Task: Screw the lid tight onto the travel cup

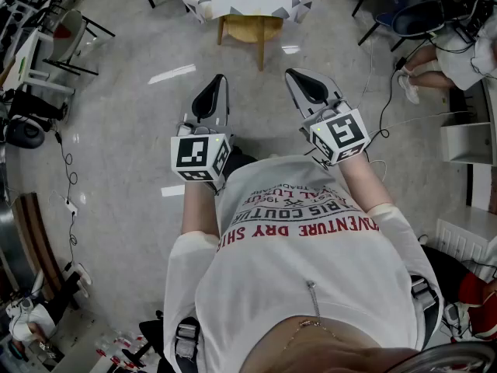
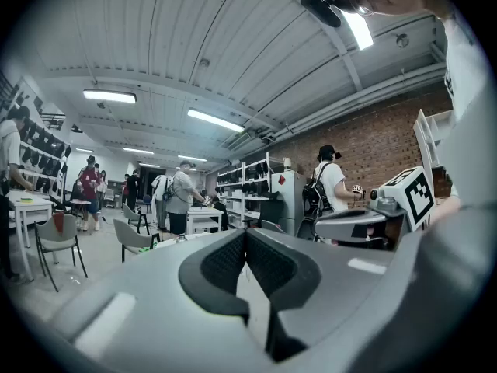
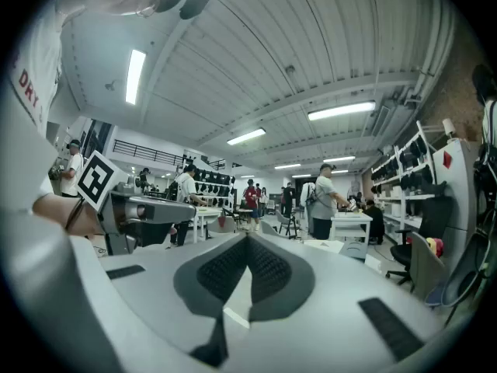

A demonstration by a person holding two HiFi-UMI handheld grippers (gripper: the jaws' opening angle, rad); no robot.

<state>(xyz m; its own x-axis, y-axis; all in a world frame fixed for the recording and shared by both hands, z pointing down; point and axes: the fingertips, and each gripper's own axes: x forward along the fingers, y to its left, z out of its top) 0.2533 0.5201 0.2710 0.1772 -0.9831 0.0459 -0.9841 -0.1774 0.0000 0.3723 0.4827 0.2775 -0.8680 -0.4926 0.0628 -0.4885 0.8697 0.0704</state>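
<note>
I see no travel cup or lid that I can make out. A few small items stand on the far table, too small to identify. My left gripper is held level over the floor in front of the person's body, jaws shut with nothing between them. My right gripper is beside it, also shut and empty. In the left gripper view the left gripper's dark pads meet tip to tip. The right gripper view shows the same for the right gripper.
A table with a patterned cloth stands ahead, with a wooden stool under it. Cables trail over the grey floor at the left. A seated person and office chairs are at the right. Further off are people, white tables and shelving.
</note>
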